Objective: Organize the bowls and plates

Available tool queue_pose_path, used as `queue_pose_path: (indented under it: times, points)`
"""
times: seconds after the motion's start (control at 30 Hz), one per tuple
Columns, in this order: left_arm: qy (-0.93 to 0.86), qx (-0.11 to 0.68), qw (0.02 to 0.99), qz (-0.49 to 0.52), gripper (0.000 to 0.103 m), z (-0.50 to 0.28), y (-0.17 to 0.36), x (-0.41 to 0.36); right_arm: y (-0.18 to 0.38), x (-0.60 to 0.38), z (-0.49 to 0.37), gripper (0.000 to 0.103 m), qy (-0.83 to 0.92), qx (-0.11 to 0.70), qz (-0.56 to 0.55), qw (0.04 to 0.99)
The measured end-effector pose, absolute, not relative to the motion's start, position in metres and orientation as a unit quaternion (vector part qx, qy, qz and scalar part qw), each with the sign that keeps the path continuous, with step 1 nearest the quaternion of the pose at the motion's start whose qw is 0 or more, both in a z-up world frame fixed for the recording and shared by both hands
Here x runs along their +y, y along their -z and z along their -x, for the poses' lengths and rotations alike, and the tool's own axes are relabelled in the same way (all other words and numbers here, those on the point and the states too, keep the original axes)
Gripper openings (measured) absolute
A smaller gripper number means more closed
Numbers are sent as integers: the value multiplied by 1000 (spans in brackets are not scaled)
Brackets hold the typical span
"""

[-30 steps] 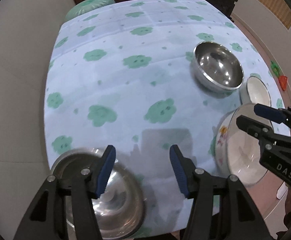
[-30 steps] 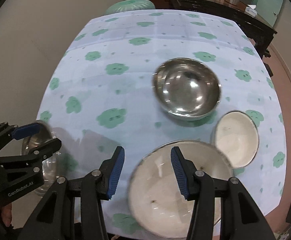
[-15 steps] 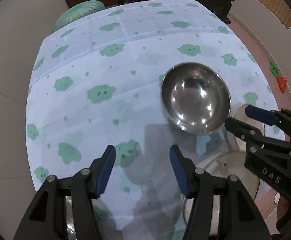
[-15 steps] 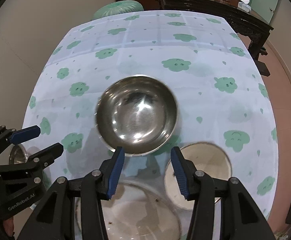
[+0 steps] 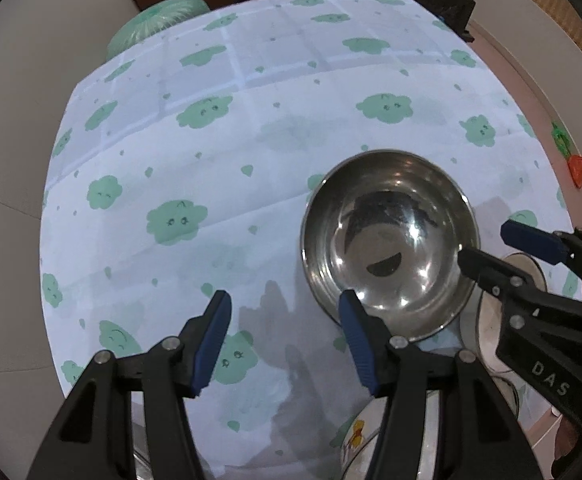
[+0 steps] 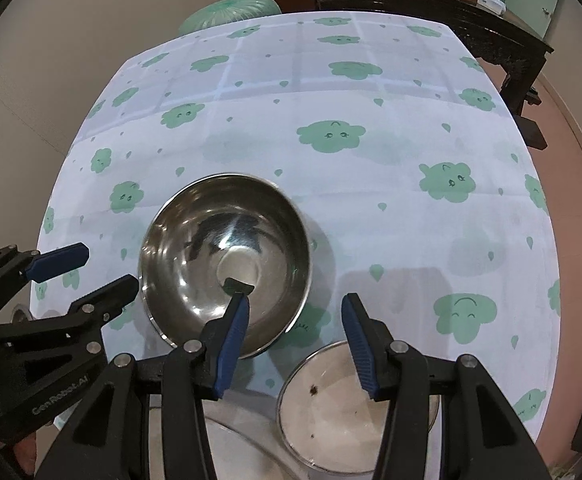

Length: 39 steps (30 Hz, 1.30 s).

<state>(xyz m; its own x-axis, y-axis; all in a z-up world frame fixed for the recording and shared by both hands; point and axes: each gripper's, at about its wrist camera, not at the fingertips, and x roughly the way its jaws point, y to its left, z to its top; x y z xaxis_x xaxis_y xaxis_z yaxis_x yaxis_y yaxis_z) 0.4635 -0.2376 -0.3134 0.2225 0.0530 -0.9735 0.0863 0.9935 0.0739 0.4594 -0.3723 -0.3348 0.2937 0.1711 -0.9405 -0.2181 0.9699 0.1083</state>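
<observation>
A shiny steel bowl (image 5: pixel 391 240) (image 6: pixel 227 264) stands upright on the cloud-print tablecloth (image 5: pixel 231 160). My left gripper (image 5: pixel 285 320) hovers at the bowl's left side. Its jaws are closing, with only cloth and the edge of the rim showing between them. My right gripper (image 6: pixel 295 312) is open over the bowl's right rim, one finger above the inside and one outside, pads not touching. A small white bowl (image 6: pixel 331 404) sits just right of the steel bowl. A large white bowl with a cartoon print (image 5: pixel 357 432) lies nearer me.
A second steel bowl's rim (image 6: pixel 21 312) peeks out at the table's left edge. Behind the table stand a green stool (image 5: pixel 159 20) and dark wooden furniture (image 6: pixel 431 4). An orange toy (image 5: pixel 577 168) lies on the floor at the right.
Both grippers have moved forward over the table to the steel bowl. The large white bowl and the second steel bowl have slipped to the bottom of the views.
</observation>
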Motion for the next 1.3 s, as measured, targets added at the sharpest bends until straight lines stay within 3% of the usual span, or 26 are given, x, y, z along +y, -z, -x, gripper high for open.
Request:
queue_pose_path:
  times: [0.1, 0.23, 0.37, 0.47, 0.6, 1.3]
  points:
    - [9, 626, 777, -55, 53, -467, 320, -240, 339, -374, -464, 48, -122, 585, 22, 802]
    - [6, 634, 771, -55, 39, -470, 328, -242, 346, -375, -468, 44, -122, 590, 24, 797]
    - [4, 638, 768, -56, 32, -472, 334, -244, 352, -374, -471, 39, -124, 596, 25, 793]
    - [10, 639, 767, -54, 19, -474, 335, -247, 356, -373, -474, 31, -127, 600, 27, 789]
    - [17, 640, 766, -59, 10, -476, 338, -252, 361, -370, -474, 20, -138, 605, 27, 783]
    - [22, 626, 776, -76, 9, -470, 324, -253, 348, -361, -472, 18, -136, 602, 31, 787]
